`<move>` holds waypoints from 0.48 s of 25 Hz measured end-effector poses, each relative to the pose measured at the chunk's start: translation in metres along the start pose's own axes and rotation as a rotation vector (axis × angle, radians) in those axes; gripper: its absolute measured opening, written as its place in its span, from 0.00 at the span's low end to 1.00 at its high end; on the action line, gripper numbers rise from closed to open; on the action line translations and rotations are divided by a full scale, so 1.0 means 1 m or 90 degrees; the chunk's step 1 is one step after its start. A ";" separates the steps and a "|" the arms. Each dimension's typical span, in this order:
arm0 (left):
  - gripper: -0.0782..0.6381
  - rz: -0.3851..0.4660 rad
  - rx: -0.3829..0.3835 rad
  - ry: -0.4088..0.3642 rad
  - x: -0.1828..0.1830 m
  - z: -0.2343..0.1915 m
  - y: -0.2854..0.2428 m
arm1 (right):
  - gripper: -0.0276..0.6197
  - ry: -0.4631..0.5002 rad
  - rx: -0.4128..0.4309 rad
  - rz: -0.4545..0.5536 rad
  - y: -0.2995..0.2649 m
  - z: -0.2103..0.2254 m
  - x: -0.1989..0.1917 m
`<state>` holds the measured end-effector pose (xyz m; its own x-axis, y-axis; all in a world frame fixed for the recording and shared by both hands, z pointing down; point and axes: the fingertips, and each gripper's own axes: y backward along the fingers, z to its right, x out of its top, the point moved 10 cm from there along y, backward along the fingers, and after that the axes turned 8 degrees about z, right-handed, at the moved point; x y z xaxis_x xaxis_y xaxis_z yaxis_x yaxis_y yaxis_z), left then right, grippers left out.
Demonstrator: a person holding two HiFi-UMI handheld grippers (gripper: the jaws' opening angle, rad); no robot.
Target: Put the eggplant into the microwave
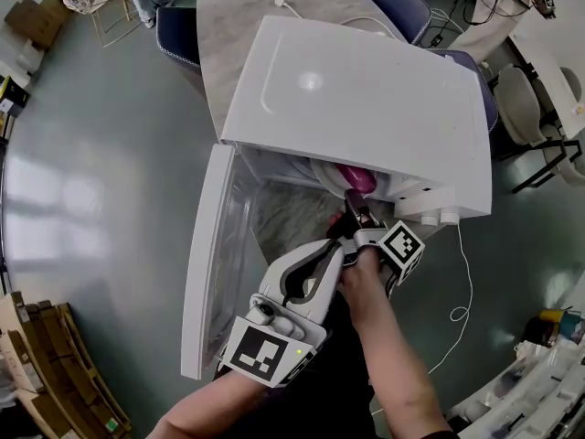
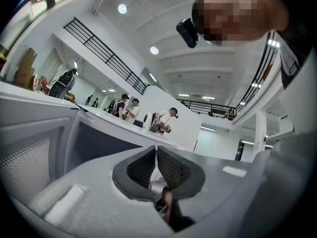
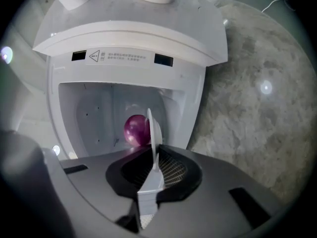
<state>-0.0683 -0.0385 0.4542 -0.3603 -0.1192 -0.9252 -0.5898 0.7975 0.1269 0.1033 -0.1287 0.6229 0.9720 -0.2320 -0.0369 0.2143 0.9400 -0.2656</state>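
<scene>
The purple eggplant [image 1: 355, 178] [image 3: 135, 129] lies on a white plate [image 1: 322, 172] [image 3: 155, 128] at the mouth of the white microwave [image 1: 366, 90] [image 3: 129, 38]. My right gripper [image 1: 352, 201] [image 3: 154, 151] is shut on the plate's near rim and is rolled on its side, so the plate shows edge-on between the jaws. Whether the plate rests on the cavity floor is hidden. My left gripper [image 1: 331, 237] [image 2: 156, 155] is lower, in front of the open door [image 1: 215, 245], its jaws shut on nothing.
The microwave stands on a grey stone-look table [image 1: 265, 26] [image 3: 257, 98], with its door swung out to the left. Two knobs [image 1: 439, 216] sit on its right front. A white cable [image 1: 462, 282] hangs down to the floor. Chairs [image 1: 402, 7] stand behind the table.
</scene>
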 end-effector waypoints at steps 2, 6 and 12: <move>0.14 -0.004 0.007 0.006 -0.001 -0.002 0.000 | 0.09 0.003 0.005 -0.001 -0.006 -0.003 -0.001; 0.14 0.009 0.009 -0.005 -0.002 -0.008 -0.003 | 0.09 0.001 0.016 -0.006 -0.017 -0.002 -0.005; 0.14 0.004 0.019 -0.002 0.001 -0.011 -0.005 | 0.10 -0.014 0.021 -0.032 -0.026 -0.001 -0.013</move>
<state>-0.0737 -0.0491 0.4571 -0.3622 -0.1126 -0.9253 -0.5658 0.8154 0.1223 0.0849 -0.1503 0.6295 0.9615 -0.2746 -0.0034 0.2662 0.9350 -0.2341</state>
